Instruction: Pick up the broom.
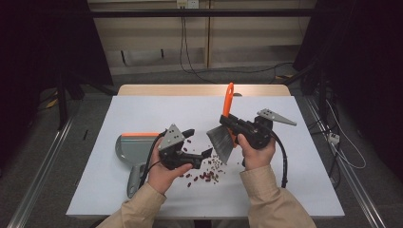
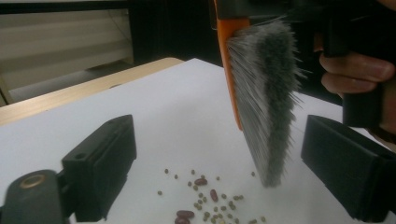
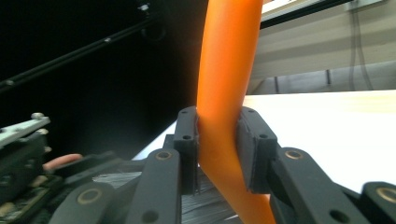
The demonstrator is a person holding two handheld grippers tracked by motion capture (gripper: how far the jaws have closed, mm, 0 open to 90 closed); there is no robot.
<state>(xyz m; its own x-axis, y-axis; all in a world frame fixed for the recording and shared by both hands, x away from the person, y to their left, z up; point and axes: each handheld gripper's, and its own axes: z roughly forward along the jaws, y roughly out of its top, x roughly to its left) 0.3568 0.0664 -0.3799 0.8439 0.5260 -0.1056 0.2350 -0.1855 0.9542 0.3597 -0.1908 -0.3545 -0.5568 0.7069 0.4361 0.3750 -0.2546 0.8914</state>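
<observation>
Person is standing at a table [image 1: 285, 190] w/ a white top, holding a gripper in each hand. Right gripper [image 1: 231, 124] is clamping the orange handle of a brush [image 1: 228, 102]; in the right gripper view both pads are pressing the handle [image 3: 224, 93] from either side, so it's grasping the brush. Brush is hanging upright above the table center, handle pointing up and away, grey bristles [image 1: 221, 142] pointing down toward the table; from the high view can't tell if the tips are touching the surface. In the left gripper view the bristles [image 2: 266, 102] are sitting between the two jaws but apart from both, tips just above or at the white top near the beans [image 2: 205, 200]. Left gripper [image 1: 198, 142] is spread wide, nothing in it, hovering low over the table just left of the brush. A scatter of dark red beans [image 1: 206, 173] plus smaller greenish ones is lying loose on the table below and between the two grippers. A grey dustpan [image 1: 128, 147] w/ an orange edge is lying flat on the table's left part, beside the left hand [image 1: 164, 173], handle pointing toward the person; beans are apart from it, to its right. Right hand [image 1: 256, 152] is wrapping the right gripper's body, sleeves are tan.
</observation>
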